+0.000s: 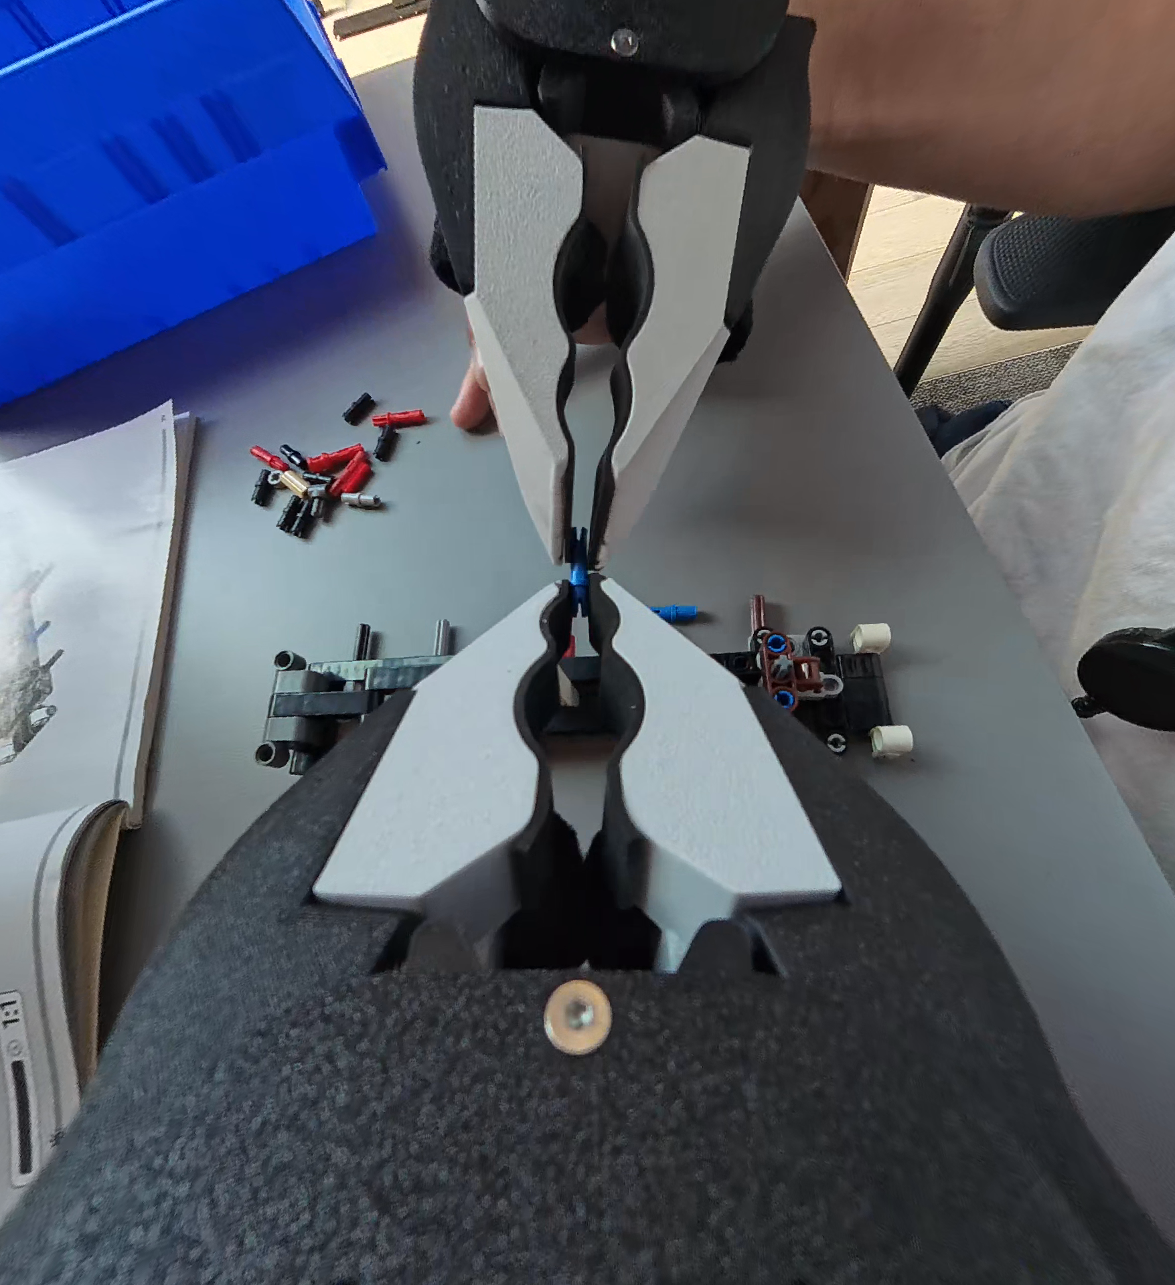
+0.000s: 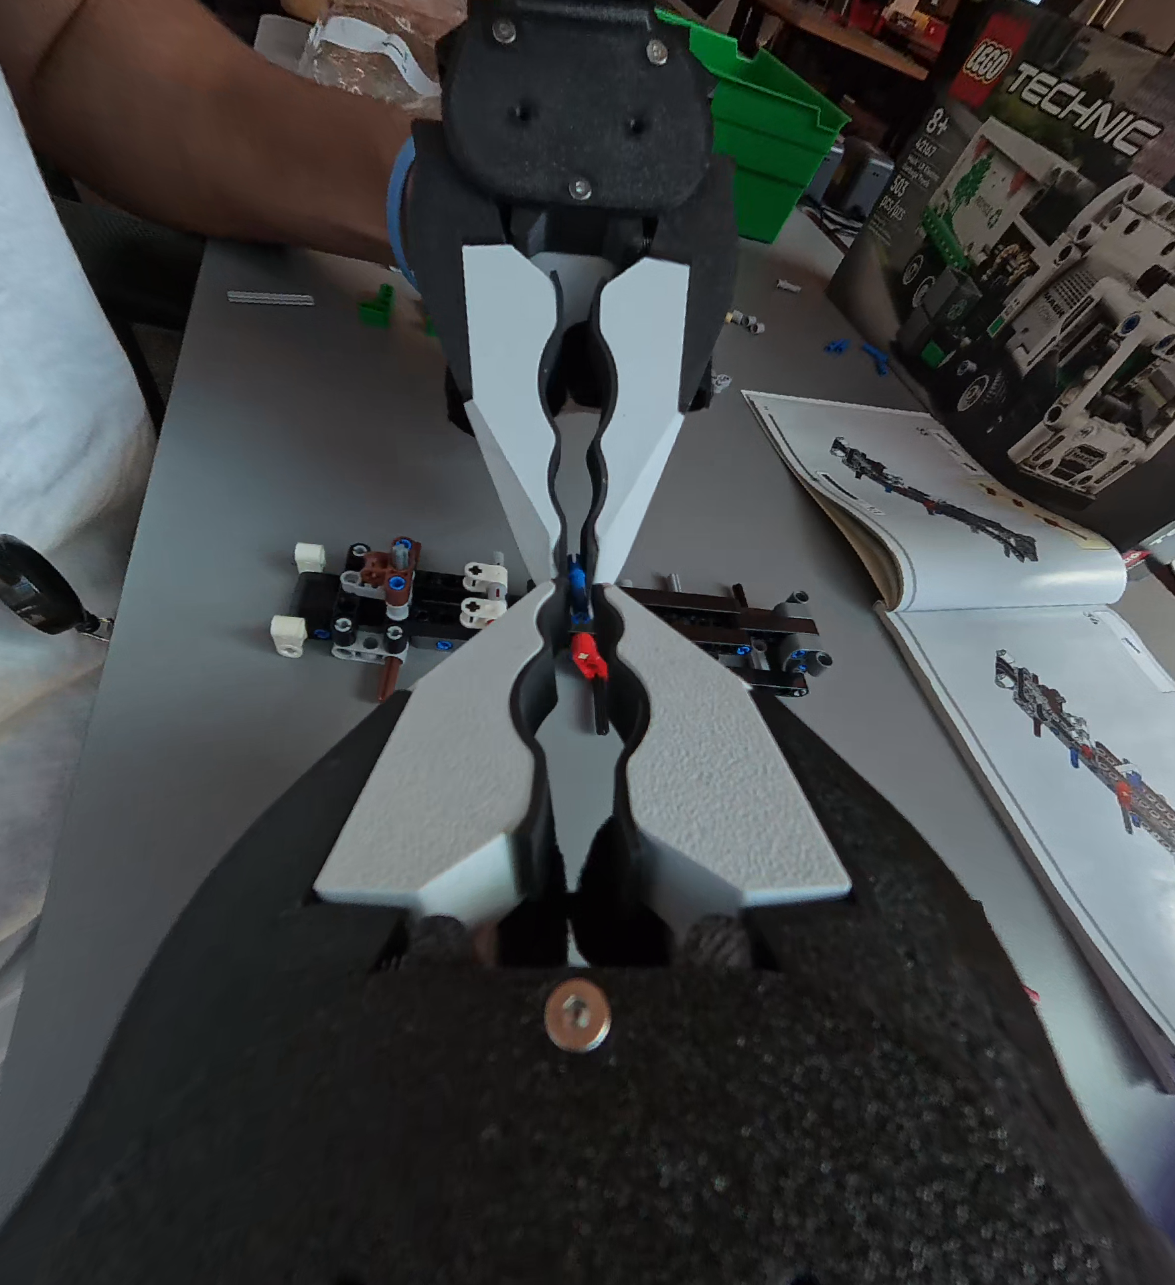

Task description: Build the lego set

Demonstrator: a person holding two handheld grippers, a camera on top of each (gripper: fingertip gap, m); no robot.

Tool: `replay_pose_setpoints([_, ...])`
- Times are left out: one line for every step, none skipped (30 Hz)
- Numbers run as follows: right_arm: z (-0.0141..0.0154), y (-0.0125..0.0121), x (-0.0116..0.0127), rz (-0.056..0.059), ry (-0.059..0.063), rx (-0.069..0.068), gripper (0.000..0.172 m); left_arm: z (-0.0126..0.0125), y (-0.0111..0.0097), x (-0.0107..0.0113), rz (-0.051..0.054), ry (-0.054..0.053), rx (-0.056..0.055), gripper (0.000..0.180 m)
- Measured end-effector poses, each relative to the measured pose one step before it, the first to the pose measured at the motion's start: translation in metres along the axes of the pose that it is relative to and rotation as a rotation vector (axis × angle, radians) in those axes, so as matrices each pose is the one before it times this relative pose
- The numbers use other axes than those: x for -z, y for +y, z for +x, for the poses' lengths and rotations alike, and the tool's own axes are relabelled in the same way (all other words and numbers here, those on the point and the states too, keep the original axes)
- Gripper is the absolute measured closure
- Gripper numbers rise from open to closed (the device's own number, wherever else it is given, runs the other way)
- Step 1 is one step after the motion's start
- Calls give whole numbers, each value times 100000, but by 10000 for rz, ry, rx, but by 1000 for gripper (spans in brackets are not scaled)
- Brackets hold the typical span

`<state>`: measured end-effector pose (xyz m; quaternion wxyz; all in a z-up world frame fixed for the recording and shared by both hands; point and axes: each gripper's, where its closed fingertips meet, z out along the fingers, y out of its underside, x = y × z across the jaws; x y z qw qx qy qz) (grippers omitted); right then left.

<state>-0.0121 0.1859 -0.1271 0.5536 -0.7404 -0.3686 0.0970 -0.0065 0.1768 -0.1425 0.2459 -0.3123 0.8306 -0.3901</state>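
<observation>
Blue plastic, a small ridged pin [image 1: 576,580], sat pinched at both ends between the left gripper [image 1: 579,599] and the right gripper [image 2: 579,599], tip to tip above the grey table [image 1: 473,556]. Wavy black pads [image 1: 556,612] clamped it. Only the right view showed a red connector [image 2: 588,657] on a black axle.

This looks like an office or lab workroom set up for toy-brick building. A grey counter [image 2: 292,431] carries an open instruction booklet [image 2: 1057,695], a building-set box [image 2: 1057,278] at upper right and green bins [image 2: 765,139], with more tables dim behind. A blue parts bin [image 1: 118,208] and a black chair [image 1: 1057,271] fit the picture.
</observation>
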Motion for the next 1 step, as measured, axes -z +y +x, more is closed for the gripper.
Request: replay_pose_setpoints([-53,-54,13,37,-51,8,169,-17,-3,-26,-3,-37,-36,178])
